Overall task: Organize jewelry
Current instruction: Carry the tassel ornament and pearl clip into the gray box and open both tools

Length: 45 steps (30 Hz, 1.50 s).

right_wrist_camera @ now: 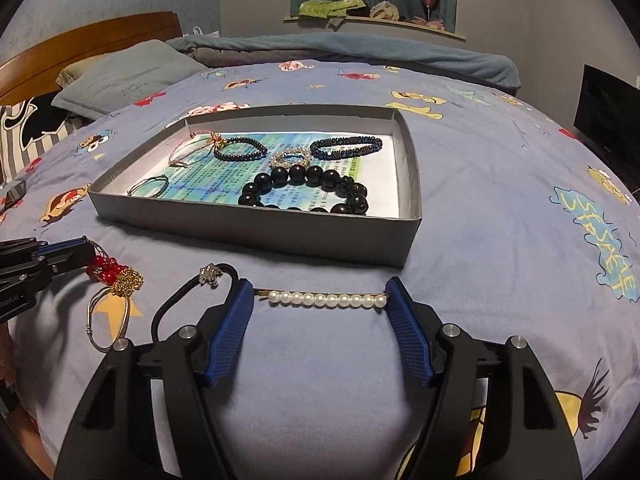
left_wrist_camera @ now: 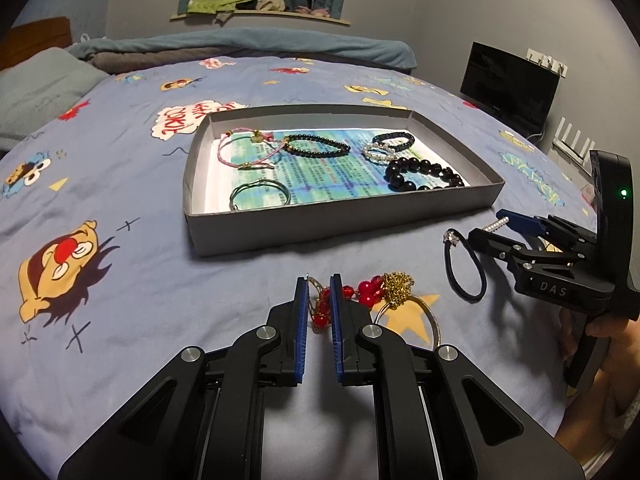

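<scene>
A soft printed cloth bedsheet (right_wrist_camera: pixel 480 240) is seen beneath a matt grey cardboard tray (right_wrist_camera: pixel 256 228) lined with printed paper (left_wrist_camera: pixel 320 176). Glossy black beads (right_wrist_camera: pixel 304 192), lustrous pearls (right_wrist_camera: pixel 328 300) and ribbed blue plastic pads (right_wrist_camera: pixel 408 332) are shown.

cartoon-print bedsheet (left_wrist_camera: pixel 120 200), grey pillow (right_wrist_camera: pixel 128 76), dark monitor (left_wrist_camera: pixel 508 84), wooden headboard (right_wrist_camera: pixel 80 40)

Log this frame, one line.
left gripper: closing on red bead piece | right gripper: open, straddling pearl clip | tray: six bracelets
</scene>
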Motion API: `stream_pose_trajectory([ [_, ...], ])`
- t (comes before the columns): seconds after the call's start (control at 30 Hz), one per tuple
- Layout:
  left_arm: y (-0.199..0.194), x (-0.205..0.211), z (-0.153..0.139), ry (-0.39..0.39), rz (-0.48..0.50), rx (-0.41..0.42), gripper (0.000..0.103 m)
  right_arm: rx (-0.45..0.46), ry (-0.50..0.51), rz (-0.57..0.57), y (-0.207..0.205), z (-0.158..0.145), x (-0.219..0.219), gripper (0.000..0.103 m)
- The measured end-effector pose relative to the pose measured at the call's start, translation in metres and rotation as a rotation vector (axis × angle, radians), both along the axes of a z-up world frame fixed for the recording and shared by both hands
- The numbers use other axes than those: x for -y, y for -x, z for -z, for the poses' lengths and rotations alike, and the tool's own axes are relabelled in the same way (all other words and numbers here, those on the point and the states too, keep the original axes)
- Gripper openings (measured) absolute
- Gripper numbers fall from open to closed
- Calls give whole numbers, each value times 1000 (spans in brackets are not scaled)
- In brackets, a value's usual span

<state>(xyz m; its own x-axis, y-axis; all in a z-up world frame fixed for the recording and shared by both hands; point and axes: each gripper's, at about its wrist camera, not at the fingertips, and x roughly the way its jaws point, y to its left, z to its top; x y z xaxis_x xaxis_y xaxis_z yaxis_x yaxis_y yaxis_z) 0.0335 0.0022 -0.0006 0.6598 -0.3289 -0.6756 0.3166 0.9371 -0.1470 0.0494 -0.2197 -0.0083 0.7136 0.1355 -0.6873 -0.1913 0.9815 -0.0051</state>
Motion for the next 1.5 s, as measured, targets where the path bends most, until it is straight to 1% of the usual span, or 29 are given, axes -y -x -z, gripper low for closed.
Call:
stream_pose_trajectory([
  [0.13,2,1,-2,1,7,10,11,21,-4,-6,5,-2,1,68],
  [0.27,8,-2,-12,-7,7,43,10,33,-3,-9,8,-5,1,68],
  [0.4,11,-11,-32,18,3,76,10,45,-7,-3,9,-9,4,68],
  [0.57,15,-19,-61,23,2,124,10,48,-3,-3,9,-12,5,68],
  [0.67,17,-20,-75,10,9,143,10,52,-5,-7,10,-16,5,68],
  [0.83,12,-16,-98,-43,30,174,10,79,-10,-26,8,-33,4,68],
  [0.97,4,-9,-116,-76,46,218,10,112,-19,-43,1,-52,-1,68],
  [1.1,-7,-2,-129,-90,60,254,10,131,-32,-61,-13,-65,-6,68],
  [1.27,-33,10,-136,-57,96,233,10,125,-21,-50,-34,-65,-6,68],
  [1.33,-44,18,-137,-30,126,222,10,115,-6,-41,-43,-61,-4,68],
  [1.5,-69,39,-127,29,179,175,10,97,4,-11,-57,-54,7,68],
])
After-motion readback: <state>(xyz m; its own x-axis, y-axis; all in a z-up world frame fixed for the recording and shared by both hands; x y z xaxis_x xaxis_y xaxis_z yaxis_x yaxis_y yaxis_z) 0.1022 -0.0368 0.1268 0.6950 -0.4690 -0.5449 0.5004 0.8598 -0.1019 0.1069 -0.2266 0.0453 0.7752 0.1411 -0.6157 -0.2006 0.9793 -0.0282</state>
